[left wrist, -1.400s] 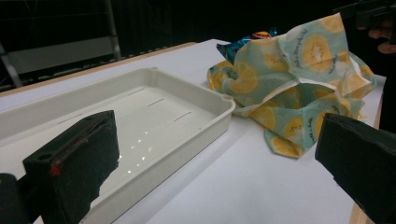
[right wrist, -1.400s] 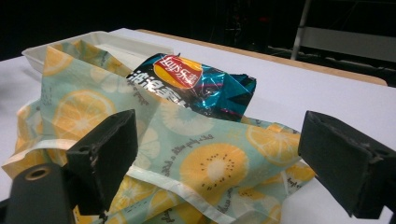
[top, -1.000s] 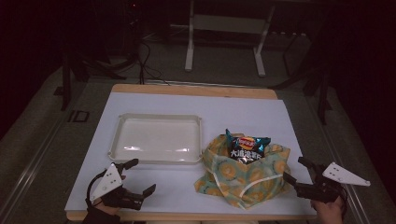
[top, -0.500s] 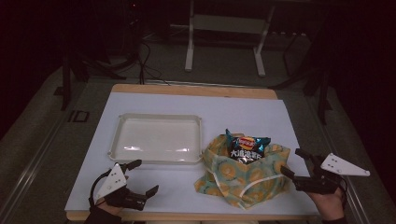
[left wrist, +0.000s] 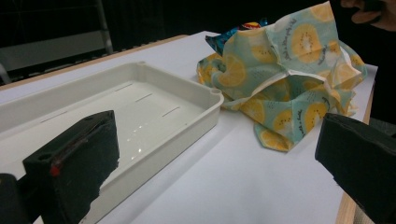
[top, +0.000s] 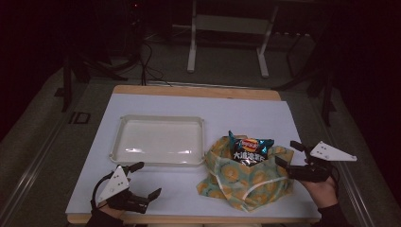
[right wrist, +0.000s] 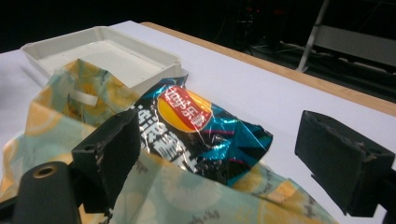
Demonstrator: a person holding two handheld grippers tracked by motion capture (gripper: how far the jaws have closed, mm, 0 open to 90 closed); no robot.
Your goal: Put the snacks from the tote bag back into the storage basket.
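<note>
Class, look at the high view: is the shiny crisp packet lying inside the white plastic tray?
No. The shiny blue crisp packet sticks out of the fruit-patterned cloth bag, beside the empty white rectangular plastic tray.

Dim lab or studio: white-topped table (top: 156,189), metal stand legs (top: 191,45), floor cables (top: 146,56) behind.

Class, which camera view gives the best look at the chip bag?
The right gripper view: the chip bag lies close, its logo and crumpled foil clear above the patterned cloth bag. The high view shows it small, poking from the cloth. The left gripper view shows just a corner behind the cloth.
</note>
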